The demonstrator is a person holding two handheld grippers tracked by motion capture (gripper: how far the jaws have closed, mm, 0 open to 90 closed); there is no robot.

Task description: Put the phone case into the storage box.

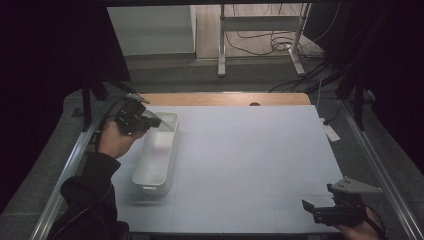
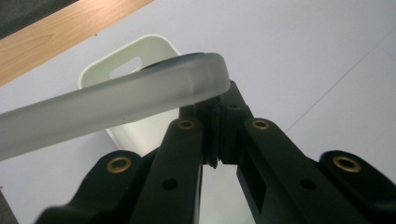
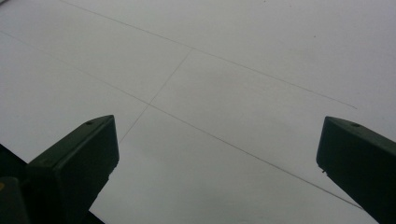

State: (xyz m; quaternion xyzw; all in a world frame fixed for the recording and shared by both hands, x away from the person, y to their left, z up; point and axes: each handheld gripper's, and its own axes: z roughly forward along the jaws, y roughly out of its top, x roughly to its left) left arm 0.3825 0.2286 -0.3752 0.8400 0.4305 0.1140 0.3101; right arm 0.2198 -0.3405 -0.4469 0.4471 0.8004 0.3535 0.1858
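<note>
From above, the left gripper [image 1: 152, 121] is held over the far end of a long white bin [image 1: 156, 155] that lies lengthwise on the pale table [image 1: 250, 165]. Its jaws pinch a frosted, see-through strip [image 1: 164, 123] that sticks out past the tips, over the bin's far rim. The hand [image 1: 114, 141] holding this gripper sits just to the outer side of the bin, a dark sleeve [image 1: 87, 195] trailing back toward the near edge. Well apart, at the near right corner of the table, the right gripper [image 1: 311, 206] sits low with its jaws spread and nothing between them, a grey three-cornered plate [image 1: 356, 186] on top.

Looking along the left gripper [image 2: 218, 112], the jaws are pressed together on the frosted strip [image 2: 116, 100], which runs crosswise in front of the tips and off to one side, its rounded end just above them. Beyond and below the strip is the white bin [image 2: 135, 128], a handle slot [image 2: 125, 67] in its end wall, and the table's wooden edge [image 2: 60, 32] farther off.

Looking along the right gripper [image 3: 217, 140], the two jaws stand wide apart over bare table [image 3: 224, 70] crossed by thin seams.
</note>
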